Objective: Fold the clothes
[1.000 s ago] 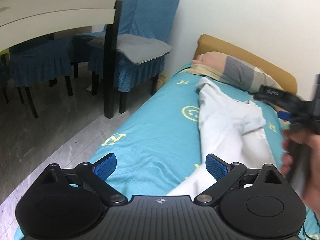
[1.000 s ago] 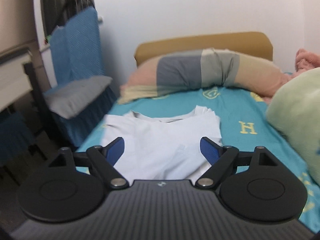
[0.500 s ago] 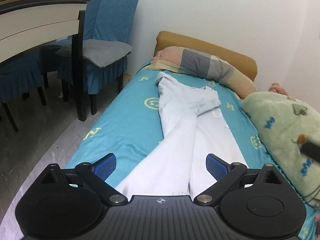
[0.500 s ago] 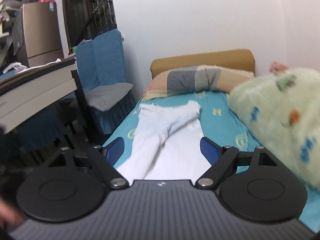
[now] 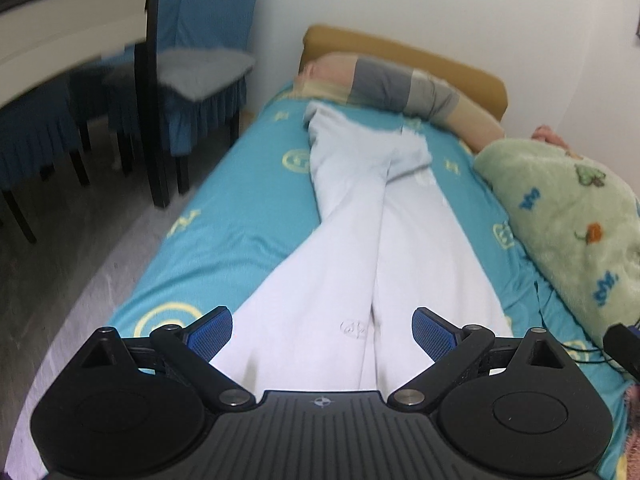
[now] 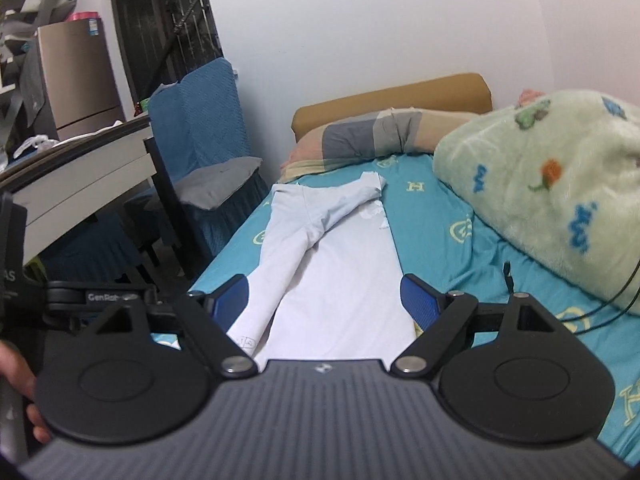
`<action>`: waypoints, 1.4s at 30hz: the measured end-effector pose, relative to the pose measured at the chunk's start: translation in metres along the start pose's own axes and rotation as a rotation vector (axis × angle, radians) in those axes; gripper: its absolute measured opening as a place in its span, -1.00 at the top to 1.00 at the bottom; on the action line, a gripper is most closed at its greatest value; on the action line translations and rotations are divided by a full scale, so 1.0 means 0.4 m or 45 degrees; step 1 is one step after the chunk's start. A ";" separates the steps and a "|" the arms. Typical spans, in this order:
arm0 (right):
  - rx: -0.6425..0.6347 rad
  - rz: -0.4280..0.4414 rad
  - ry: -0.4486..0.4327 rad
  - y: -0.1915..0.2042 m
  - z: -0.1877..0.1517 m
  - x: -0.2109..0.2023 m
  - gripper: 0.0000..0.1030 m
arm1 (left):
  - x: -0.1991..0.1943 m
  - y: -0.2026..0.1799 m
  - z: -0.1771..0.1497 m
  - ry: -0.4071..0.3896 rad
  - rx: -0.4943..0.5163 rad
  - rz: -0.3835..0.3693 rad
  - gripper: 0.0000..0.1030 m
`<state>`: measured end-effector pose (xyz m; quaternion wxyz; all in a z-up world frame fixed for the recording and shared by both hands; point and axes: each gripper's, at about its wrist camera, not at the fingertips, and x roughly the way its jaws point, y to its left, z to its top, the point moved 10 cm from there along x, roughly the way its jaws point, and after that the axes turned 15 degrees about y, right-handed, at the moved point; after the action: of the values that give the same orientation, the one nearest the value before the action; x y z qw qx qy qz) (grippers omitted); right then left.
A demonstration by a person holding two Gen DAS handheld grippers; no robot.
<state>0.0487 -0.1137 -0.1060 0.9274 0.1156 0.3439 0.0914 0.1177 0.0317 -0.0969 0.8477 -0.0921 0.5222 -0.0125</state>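
Hand (image 6: 18,380) only in right wrist view

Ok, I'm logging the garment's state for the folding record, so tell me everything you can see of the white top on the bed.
The pale white, soft-knit long-sleeved top lies flat lengthwise on the turquoise patterned bedsheet, its far end near the striped pillow. Both sides look folded inward into a long narrow strip, and one sleeve crosses diagonally near the far end. A small label or print shows near the near hem. Both sets of tongs, left and right, are open at that hem and grip nothing; contact cannot be told.
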 end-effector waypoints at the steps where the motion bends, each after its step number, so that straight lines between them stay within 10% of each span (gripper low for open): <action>1: 0.011 0.001 0.009 -0.006 -0.005 0.003 -0.64 | 0.008 0.014 0.005 0.032 -0.015 -0.011 -0.90; 19: 0.246 0.048 0.136 -0.090 -0.032 0.058 -0.64 | 0.168 0.236 0.006 0.463 0.165 -0.239 -0.80; 26: 0.334 0.036 0.218 -0.119 -0.047 0.109 -0.64 | 0.236 0.281 -0.042 0.585 0.159 -0.384 -0.04; 29: 0.362 0.032 0.236 -0.126 -0.048 0.125 -0.64 | 0.215 0.256 -0.038 0.564 0.292 -0.343 0.91; 34: 0.377 0.029 0.250 -0.132 -0.050 0.132 -0.64 | 0.111 0.144 -0.030 0.486 0.599 -0.191 0.97; 42: 0.425 0.018 0.213 -0.163 -0.044 0.104 -0.64 | -0.068 -0.141 -0.079 0.404 0.744 -0.244 0.97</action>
<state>0.0742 -0.1632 -0.1626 0.8629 0.2621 0.4292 0.0489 0.0813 -0.0249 -0.0771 0.7415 0.1090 0.6108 -0.2552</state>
